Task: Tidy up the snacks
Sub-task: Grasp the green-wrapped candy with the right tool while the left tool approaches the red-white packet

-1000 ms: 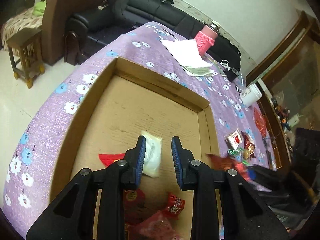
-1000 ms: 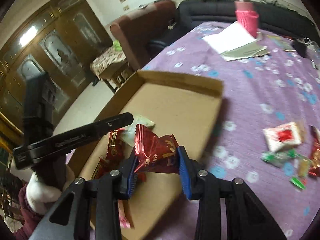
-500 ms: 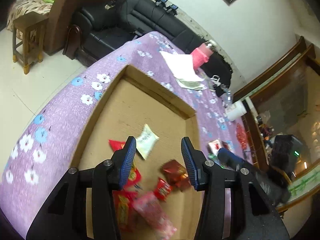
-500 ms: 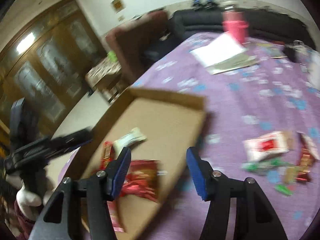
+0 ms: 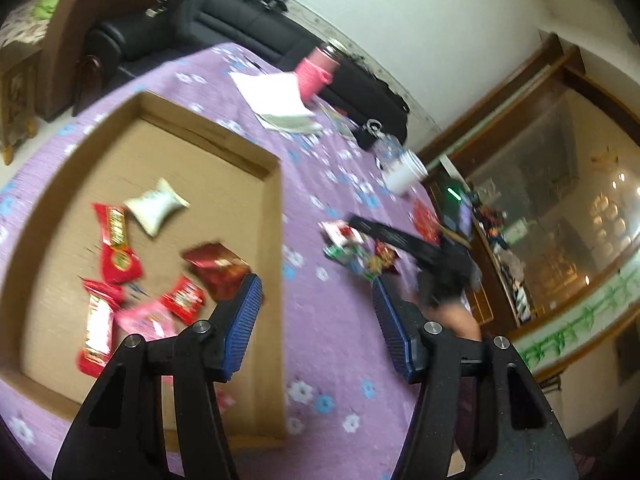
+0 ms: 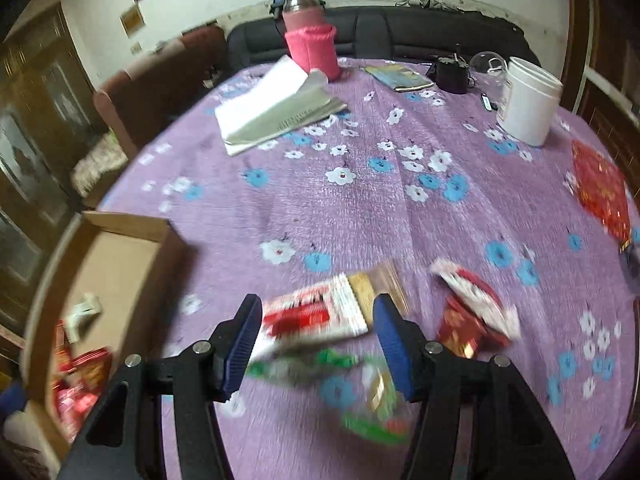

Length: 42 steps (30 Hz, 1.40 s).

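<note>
A shallow cardboard box [image 5: 276,216] lies on the purple flowered tablecloth [image 5: 320,320] and holds several red snack packets and a white one [image 5: 154,206]; a dark red packet [image 5: 218,266] lies near its right wall. My left gripper [image 5: 316,320] is open and empty, above the box's right edge. My right gripper [image 6: 316,340] is open and empty, just above a red-and-white snack packet [image 6: 316,316] on the cloth. Green candies [image 6: 368,400] and more red packets [image 6: 472,312] lie around it. The box corner shows in the right wrist view [image 6: 132,228].
A pink-sleeved flask [image 6: 310,40], white papers [image 6: 276,108], a white tub [image 6: 528,100], a black pouch [image 6: 452,74] and a red bag [image 6: 600,188] stand at the table's far side. A black sofa [image 5: 240,16] lies beyond.
My right gripper opened and dropped the dark red packet into the box, then swung right over the loose snacks. My left gripper opened wider and swung right from above the box.
</note>
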Tool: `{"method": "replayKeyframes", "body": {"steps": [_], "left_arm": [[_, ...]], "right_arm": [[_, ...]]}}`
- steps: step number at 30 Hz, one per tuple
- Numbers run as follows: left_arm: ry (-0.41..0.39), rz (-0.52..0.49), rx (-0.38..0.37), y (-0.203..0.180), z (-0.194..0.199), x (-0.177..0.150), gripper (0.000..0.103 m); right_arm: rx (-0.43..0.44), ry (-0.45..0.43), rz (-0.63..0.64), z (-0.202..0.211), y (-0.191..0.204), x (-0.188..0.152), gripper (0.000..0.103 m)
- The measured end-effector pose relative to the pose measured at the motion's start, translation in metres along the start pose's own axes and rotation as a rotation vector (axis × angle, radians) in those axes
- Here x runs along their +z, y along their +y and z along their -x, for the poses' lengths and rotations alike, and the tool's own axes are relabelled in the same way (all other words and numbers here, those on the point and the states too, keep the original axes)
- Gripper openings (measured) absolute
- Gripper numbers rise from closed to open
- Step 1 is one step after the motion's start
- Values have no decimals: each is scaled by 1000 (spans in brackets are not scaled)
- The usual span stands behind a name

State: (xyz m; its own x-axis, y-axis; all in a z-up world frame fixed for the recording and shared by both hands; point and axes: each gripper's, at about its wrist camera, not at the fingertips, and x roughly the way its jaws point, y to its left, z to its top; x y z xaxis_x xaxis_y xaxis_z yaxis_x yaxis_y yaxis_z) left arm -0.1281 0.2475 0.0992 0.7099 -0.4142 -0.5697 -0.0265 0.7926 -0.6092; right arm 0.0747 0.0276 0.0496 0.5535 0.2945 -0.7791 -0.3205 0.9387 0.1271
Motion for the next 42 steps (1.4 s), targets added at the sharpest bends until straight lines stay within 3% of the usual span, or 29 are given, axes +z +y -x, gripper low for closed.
{"method": "replayKeyframes", "body": {"steps": [3,6,7,12,15,19,24,30,34,35,37,38,42], "left_arm": [[15,2,0,-6,-3,-6,57],[13,9,11,-7,-4,-7,57],[12,11,14,-7,-5,-8,57],[24,15,8,-7,-12,-11,57],[45,-4,2,-11,-20,-14,57],[81,-50,12,-24,-35,-21,57],[112,-156,75,-43,-49,-31,57],[178,-289,152,-61,-69,-41,57],[203,-315,187,-63,-83,-39,57],[206,-320,195,-64,-87,-37,57],[210,-329,206,-66,-94,-34,57],[213,-337,211,-68,-98,-33,57],[226,-399,241,-77,-122,-24,57]], "right_arm": [[-25,45,46,-20,8,-3,59],[12,45,136,-13,18,-16,38],[46,66,170,-8,22,-24,36],[223,127,285,32,22,-78,36],[272,61,130,62,-20,-87,45],[192,31,6,73,-63,-95,48],[229,72,-66,58,-64,-102,48],[157,18,26,42,-24,-94,48],[67,-13,113,37,-6,-99,47],[54,-17,129,37,-5,-101,45],[16,-28,150,37,-4,-103,26],[0,-31,160,39,-6,-104,22],[9,-32,121,44,-25,-106,22]]}}
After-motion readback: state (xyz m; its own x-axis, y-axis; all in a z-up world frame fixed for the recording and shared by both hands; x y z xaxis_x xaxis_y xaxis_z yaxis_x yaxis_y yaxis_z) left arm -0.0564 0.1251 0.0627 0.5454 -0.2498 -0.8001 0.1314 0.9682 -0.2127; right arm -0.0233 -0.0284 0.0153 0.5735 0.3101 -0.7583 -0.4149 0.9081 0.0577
